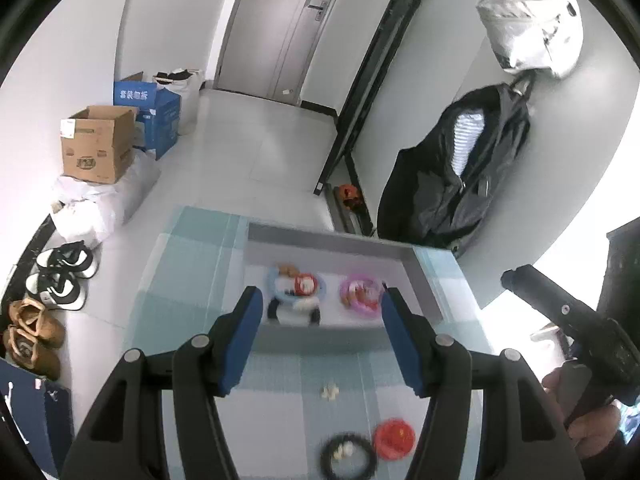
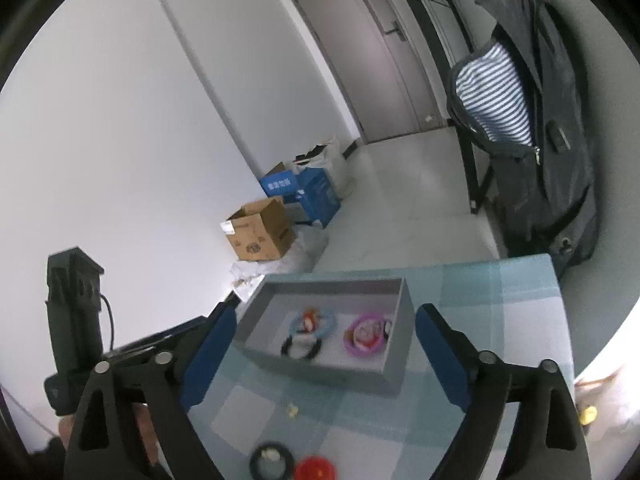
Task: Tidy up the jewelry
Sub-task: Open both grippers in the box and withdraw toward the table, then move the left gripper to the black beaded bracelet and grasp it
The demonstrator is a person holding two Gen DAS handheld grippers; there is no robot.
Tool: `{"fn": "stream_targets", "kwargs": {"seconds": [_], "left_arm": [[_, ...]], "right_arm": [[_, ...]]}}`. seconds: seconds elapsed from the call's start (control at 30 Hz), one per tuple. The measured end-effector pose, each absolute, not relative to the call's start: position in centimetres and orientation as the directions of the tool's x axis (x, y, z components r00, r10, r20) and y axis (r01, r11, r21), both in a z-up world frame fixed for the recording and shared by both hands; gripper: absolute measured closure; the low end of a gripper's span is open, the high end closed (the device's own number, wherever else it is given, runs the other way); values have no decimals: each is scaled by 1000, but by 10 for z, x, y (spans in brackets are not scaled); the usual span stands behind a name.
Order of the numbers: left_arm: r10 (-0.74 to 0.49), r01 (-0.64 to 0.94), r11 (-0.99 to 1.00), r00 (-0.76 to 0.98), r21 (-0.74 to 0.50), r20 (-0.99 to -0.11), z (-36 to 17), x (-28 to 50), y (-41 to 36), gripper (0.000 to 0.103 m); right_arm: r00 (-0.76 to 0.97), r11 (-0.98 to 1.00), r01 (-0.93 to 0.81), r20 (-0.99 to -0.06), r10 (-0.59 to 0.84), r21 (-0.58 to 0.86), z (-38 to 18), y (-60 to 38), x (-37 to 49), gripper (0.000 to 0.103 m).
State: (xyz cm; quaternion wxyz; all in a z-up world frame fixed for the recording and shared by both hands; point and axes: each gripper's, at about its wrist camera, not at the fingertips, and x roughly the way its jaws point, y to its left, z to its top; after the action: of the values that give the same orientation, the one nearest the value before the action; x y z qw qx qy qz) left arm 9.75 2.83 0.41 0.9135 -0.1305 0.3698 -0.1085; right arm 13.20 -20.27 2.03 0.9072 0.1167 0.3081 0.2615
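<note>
Bracelets (image 1: pixel 348 456) below open left gripper (image 1: pixel 320 312)

We see our left gripper (image 1: pixel 322 332) and right gripper (image 2: pixel 324 358): black linkages, silver pivot screws, blue finger pads (image 1: pixel 240 344).

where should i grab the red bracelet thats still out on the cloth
The red ring-shaped bracelet lies flat on the checked blue tablecloth, beside the black beaded bracelet. Probably come from above and pinch its rim on the side away from the black one, one finger inside the ring, one outside. Both claws are open.
</note>
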Motion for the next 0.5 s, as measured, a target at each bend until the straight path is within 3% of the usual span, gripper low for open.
{"fn": "stream_targets", "kwargs": {"seconds": [0.1,0.17,0.5], "left_arm": [[-275,110,953,702,-282,-657,4,83,21,44],[-264,98,956,696,-276,-667,2,71,21,34],[-273,84,955,630,-286,-727,-10,36,12,31]], "right_arm": [[676,848,-405,-512,530,343,19,-205,112,8],[678,854,-383,-521,519,352,16,-211,100,6],[662,871,-328,-569,488,365,-3,-223,51,2]]}}
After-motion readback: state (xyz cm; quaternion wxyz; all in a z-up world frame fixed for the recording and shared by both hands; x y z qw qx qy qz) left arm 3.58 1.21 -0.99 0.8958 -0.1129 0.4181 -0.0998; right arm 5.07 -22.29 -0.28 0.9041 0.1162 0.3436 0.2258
